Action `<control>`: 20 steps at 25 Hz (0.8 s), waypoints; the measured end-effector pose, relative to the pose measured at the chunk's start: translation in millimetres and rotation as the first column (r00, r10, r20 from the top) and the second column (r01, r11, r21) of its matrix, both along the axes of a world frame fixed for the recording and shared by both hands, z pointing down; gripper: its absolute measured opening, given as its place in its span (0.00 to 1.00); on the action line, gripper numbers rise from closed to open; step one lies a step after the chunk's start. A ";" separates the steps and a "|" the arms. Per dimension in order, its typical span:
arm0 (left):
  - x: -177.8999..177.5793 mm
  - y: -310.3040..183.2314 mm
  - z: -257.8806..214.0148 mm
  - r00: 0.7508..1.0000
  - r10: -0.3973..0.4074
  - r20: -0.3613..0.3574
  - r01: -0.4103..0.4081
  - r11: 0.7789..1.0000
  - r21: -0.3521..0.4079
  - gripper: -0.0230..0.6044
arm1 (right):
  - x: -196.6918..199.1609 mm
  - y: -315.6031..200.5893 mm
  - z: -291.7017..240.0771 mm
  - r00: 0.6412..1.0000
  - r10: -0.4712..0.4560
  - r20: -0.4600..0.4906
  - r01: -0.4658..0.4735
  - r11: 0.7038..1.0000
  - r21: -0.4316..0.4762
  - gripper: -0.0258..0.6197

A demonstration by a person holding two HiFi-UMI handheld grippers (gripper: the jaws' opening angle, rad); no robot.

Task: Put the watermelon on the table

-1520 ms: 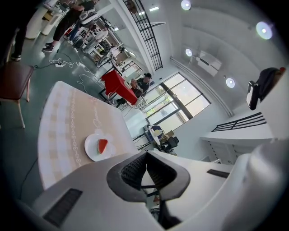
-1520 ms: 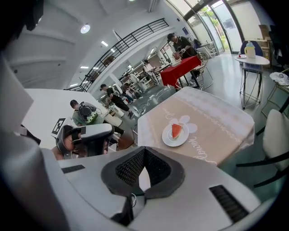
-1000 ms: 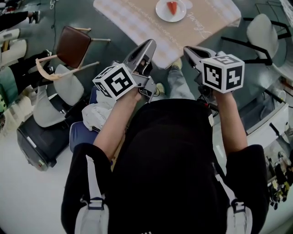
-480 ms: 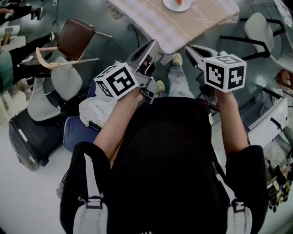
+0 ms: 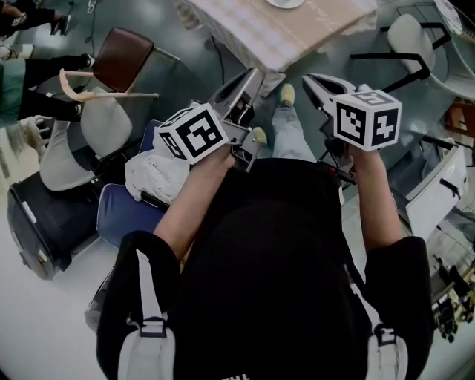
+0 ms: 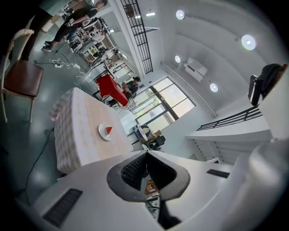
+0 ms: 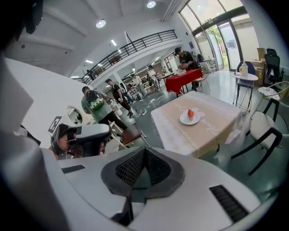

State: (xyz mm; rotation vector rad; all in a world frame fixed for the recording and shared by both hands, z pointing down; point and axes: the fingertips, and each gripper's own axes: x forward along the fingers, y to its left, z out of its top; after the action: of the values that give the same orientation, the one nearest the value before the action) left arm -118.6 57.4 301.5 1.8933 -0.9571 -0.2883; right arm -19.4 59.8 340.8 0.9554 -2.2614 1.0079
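A red watermelon slice (image 7: 190,113) lies on a white plate (image 7: 189,118) on the table (image 7: 203,133) with a beige checked cloth. The left gripper view shows the same slice (image 6: 108,130) far off on that table (image 6: 76,131). In the head view only the table's near corner (image 5: 289,33) and a sliver of the plate (image 5: 286,2) show at the top edge. My left gripper (image 5: 256,74) and right gripper (image 5: 308,78) are held up side by side before the person's chest, well short of the table. Both are shut and hold nothing.
A brown-seated chair (image 5: 119,67) and a white chair (image 5: 100,133) stand at the left, with a black suitcase (image 5: 44,223), a blue bag (image 5: 130,211) and white cloth (image 5: 156,174) below them. A black-framed chair (image 5: 412,37) stands at the right. People (image 7: 95,108) stand farther back.
The table and plate have slid up and almost out of the head view as the person backs away. Both grippers keep their pose, shut and with nothing in them.
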 end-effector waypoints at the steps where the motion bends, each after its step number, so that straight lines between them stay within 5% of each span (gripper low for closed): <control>1: 1.6 5.6 -1.0 1.000 0.006 -0.001 -0.006 1.000 0.003 0.06 | 0.9 5.5 -1.3 1.000 0.003 0.000 -0.003 1.000 0.004 0.06; 20: 69.2 70.9 -30.3 0.999 0.039 0.017 -0.039 0.999 0.023 0.06 | 62.3 74.6 -25.2 0.999 0.028 0.044 -0.030 0.999 0.028 0.06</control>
State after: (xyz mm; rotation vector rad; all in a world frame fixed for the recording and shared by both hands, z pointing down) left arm -49.5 128.3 271.2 1.9360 -0.9307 -0.2617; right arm 42.9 134.5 315.6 0.9899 -2.3095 1.0204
